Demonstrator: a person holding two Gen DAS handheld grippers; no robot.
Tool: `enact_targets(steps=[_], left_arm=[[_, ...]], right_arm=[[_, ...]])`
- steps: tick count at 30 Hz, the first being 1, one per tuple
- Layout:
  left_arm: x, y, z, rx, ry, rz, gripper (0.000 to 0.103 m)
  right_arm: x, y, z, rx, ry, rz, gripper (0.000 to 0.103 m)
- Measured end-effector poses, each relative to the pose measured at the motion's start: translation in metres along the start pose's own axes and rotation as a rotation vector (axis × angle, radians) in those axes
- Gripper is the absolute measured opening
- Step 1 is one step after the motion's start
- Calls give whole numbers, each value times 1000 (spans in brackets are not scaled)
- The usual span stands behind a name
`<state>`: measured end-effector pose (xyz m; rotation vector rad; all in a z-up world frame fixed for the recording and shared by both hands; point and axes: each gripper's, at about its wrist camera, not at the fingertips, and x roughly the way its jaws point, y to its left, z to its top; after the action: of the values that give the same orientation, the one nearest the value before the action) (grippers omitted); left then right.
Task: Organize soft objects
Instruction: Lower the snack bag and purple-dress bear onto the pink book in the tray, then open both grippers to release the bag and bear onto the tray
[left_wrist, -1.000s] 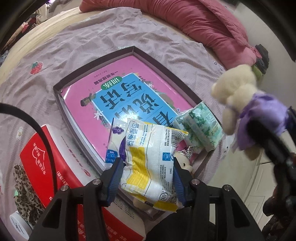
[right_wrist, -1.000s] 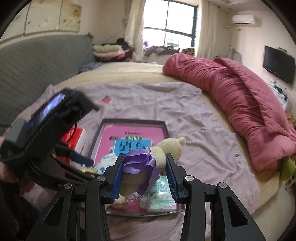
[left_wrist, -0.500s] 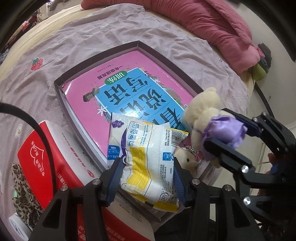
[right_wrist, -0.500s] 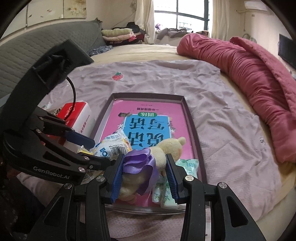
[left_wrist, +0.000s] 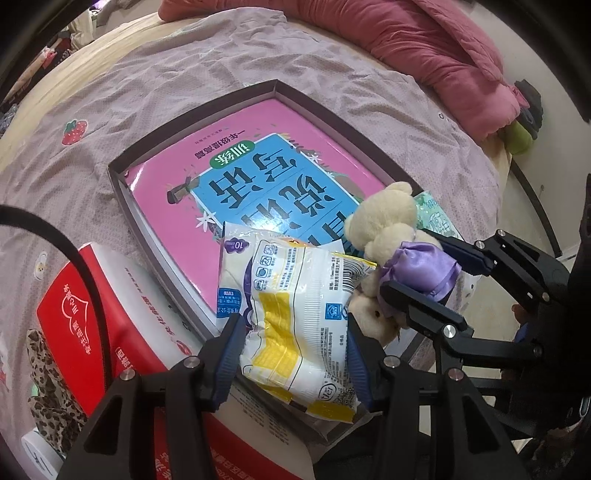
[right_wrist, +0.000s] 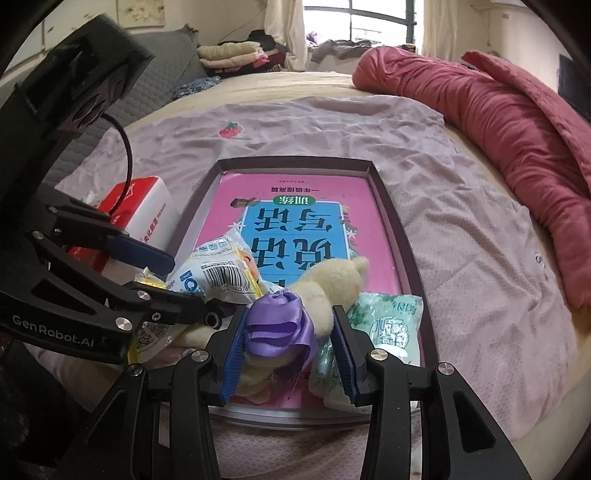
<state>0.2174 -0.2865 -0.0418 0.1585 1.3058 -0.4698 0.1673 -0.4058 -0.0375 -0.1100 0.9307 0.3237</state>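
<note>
On the bed, over a wrinkled lilac sheet (left_wrist: 155, 92), lies a shallow dark tray (left_wrist: 192, 110) with a pink book (left_wrist: 236, 162) flat inside it, its blue title panel turned upside down toward the cameras. The left gripper (left_wrist: 295, 343) is closed on a white and yellow plastic packet (left_wrist: 295, 306); both blue pads press its sides, and the packet hangs over the near corner of the tray, covering part of the book. The right gripper (right_wrist: 290, 354) is closed on a small cream teddy bear (right_wrist: 332, 280) at its purple satin dress (right_wrist: 277, 328), which is squeezed between the two pads. The bear's head points toward the far end of the tray and lies low over the near end of the book; I cannot tell if it already touches the book. Just beside the bear, at the near right corner of the tray, rests a green tissue pack (right_wrist: 388, 325). A second small plush toy (left_wrist: 369, 314) shows below the bear, between the two grippers. Left of the tray, touching its long side, stands a red and white box (left_wrist: 85, 317). A dark pink quilt (right_wrist: 498, 122) lies rolled along the far right side of the bed.
</note>
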Motion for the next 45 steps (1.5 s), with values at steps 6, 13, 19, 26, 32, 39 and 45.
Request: enact_targets(steps=[6,13,19,26,32,39,45], left_arm=[[0,-1,0,2,2,8,53],[1,-4,0,9,9,21,53],[6,-7,2,18,19,48,54],[12,-13,5,33,34,99,55],[15,-16,7,39,37,137,58],[9,-23,5,58,17,140,59],[3,-27,5,55,0,134,63]], right_arm=[[-2,-1,-7,12,-5,-7,48],[-15,3,-15,-23,-3,-22,55],[-32,2,-17,-19,-19,-48,60],[-62,-7,-13,22,-66,-71,64],[-68,-10,-8,30,-37,-140,67],[-73,-18,-15,95,-50,-153,67],[-81,-24,-18,135,-61,-151,67]])
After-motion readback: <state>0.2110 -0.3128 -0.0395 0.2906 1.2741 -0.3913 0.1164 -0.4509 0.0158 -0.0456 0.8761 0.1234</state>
